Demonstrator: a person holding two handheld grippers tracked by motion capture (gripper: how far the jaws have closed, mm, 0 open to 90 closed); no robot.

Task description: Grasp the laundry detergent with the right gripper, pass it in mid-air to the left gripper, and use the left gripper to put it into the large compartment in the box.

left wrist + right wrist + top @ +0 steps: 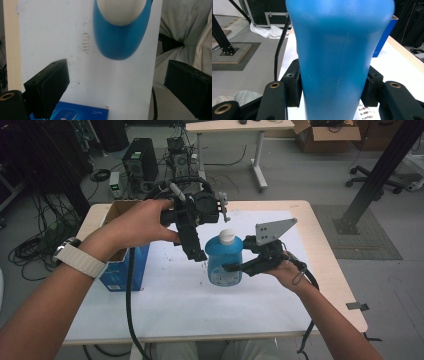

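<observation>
Blue plastic looms closest in the right gripper view: the bottle [334, 62] stands between that gripper's two black jaws, which press against its sides low on the body, so the right gripper [235, 268] is clamped on it. In the high view the bottle [224, 260] is upright with a white cap [227, 236] on top, held near the middle of the white sheet [165, 290] that covers the table [330, 260]; whether its base rests on the sheet or hangs just above it cannot be told. The right hand [285, 270] holds its gripper from the bottle's right side, with the grey three-cornered plate [272, 231] standing above it. The left gripper [196, 254] is held up by the left hand [140, 222], just left of the cap and pointing downward; its jaws are spread wide apart and hold nothing. In the left gripper view the white cap [121, 11] and the bottle's blue shoulder [120, 42] lie ahead of the open jaws, not yet between them, with the white sheet [50, 37] beneath. A blue box [122, 270] stands at the left edge of the sheet, well apart from the bottle, and its corner [80, 113] shows at the bottom of the left gripper view. A pale watch strap [80, 260] wraps the left wrist. Beyond the table, on the grey floor [310, 175], sit a dark computer case [141, 159] and tangled cables [30, 250].
</observation>
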